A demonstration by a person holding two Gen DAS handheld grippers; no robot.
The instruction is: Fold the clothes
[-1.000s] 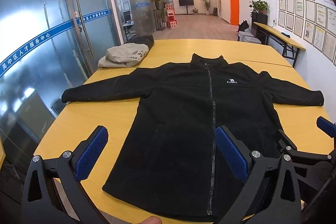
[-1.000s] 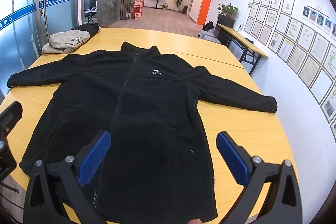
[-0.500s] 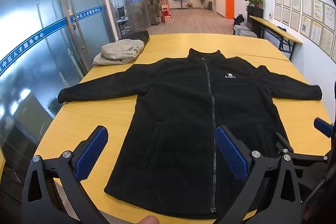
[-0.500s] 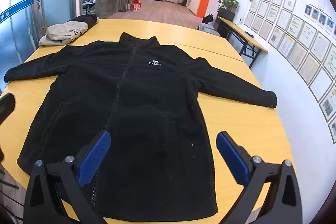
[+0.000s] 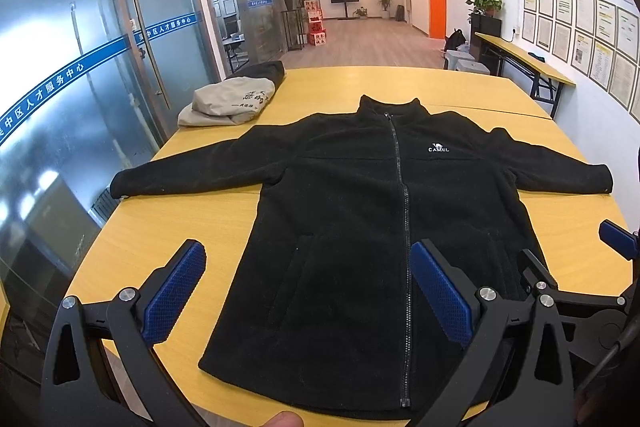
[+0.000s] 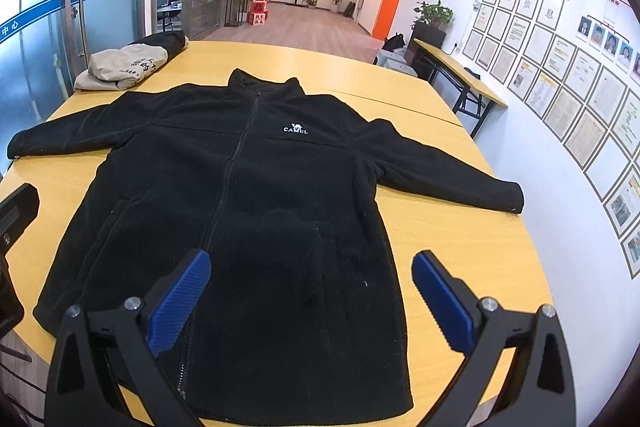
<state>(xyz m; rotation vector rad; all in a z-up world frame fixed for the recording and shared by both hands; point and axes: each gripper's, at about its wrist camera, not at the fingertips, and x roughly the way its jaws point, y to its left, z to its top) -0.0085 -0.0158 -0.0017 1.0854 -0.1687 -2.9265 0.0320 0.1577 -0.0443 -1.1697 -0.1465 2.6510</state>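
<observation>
A black fleece jacket [image 5: 360,227] [image 6: 256,211] lies flat and zipped on the yellow table [image 5: 160,247] [image 6: 460,239], front up, collar at the far side, both sleeves spread outward. My left gripper [image 5: 308,283] hovers open above the jacket's lower left hem, with nothing between its blue pads. Over the jacket's lower right part my right gripper [image 6: 312,291] is also open and holds nothing. The right gripper's black frame [image 5: 568,291] shows at the right edge of the left wrist view.
A folded beige garment [image 5: 228,103] [image 6: 124,67] and a dark one behind it lie at the table's far left corner. Glass doors [image 5: 80,87] stand close on the left. A narrow side table [image 6: 456,75] runs along the right wall. A fingertip [image 5: 286,419] shows at the bottom edge.
Both grippers have drawn back and risen a little, so the jacket's near hem shows more fully. The jacket has not moved and both grippers stay open.
</observation>
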